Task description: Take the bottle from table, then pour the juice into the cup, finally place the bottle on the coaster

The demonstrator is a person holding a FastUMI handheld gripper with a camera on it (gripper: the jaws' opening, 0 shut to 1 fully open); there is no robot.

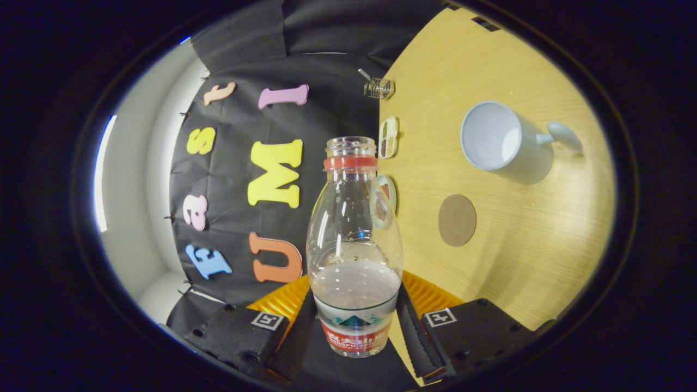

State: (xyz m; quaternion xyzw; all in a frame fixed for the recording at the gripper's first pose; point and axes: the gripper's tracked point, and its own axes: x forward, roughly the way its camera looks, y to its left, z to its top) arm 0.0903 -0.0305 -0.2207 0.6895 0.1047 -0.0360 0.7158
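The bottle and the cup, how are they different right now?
The bottle is clear plastic, so you can see through it; the cup is white and solid. The bottle has liquid in its lower part, while the cup looks empty inside. The bottle is gripped between the jaws of the gripper; the cup stands on the wooden table, beyond the round coaster. Both are open at the top, with no cap or lid.

What we cannot make out

The bottle (354, 245) covers part of a round object behind it; the small divided dish (388, 137) holds contents too tiny for us to identify.
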